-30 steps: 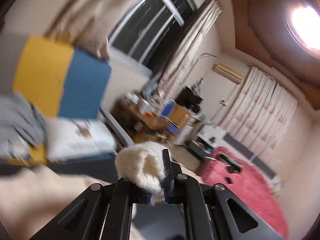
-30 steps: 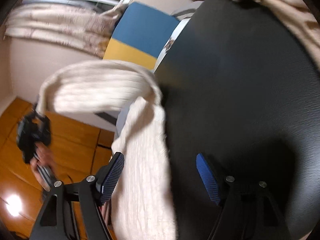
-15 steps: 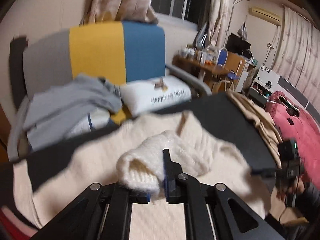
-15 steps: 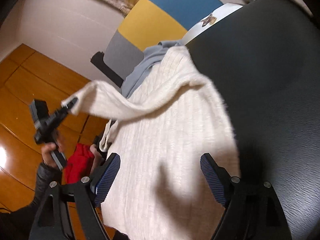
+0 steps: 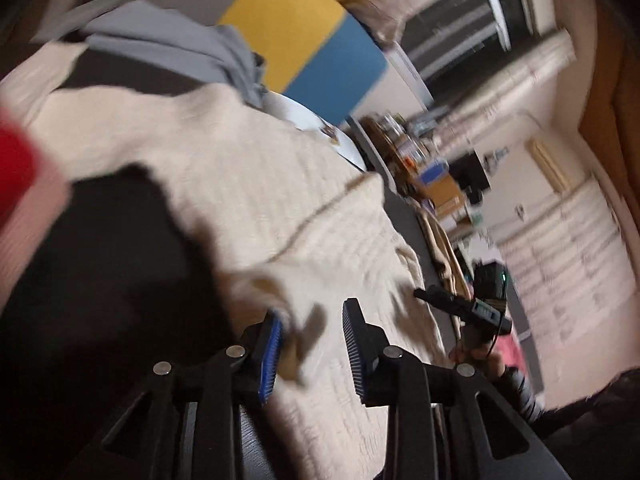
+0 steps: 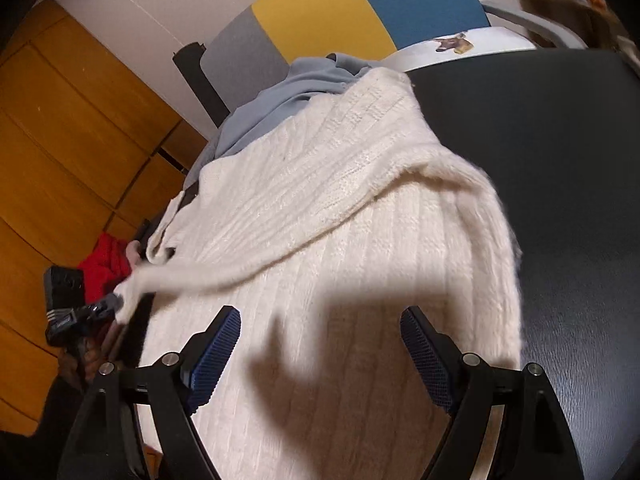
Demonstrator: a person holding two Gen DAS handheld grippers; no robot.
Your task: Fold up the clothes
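Note:
A cream knitted sweater [image 6: 360, 220] lies spread on the black table [image 6: 560, 160]. One sleeve [image 6: 280, 248] is folded across its body toward the left. My left gripper [image 5: 313, 310] is open just above the sweater [image 5: 260, 184], and the sleeve's cuff [image 5: 260, 288] lies loose beside its left finger. In the right wrist view the left gripper [image 6: 116, 300] sits at the cuff end of that sleeve. My right gripper [image 6: 320, 314] hangs wide open over the sweater's lower part with nothing between its fingers. The left wrist view is blurred by motion.
A grey garment [image 6: 280, 100] is heaped behind the sweater against a grey, yellow and blue seat back [image 6: 332, 12], next to a white cushion [image 6: 480, 40]. Red cloth [image 6: 104, 260] lies by the table's left edge. A beige garment [image 5: 440, 240] hangs over the far side.
My left gripper brought the sleeve cuff down across the sweater's body and opened, letting the cuff go. The right gripper stayed open over the sweater.

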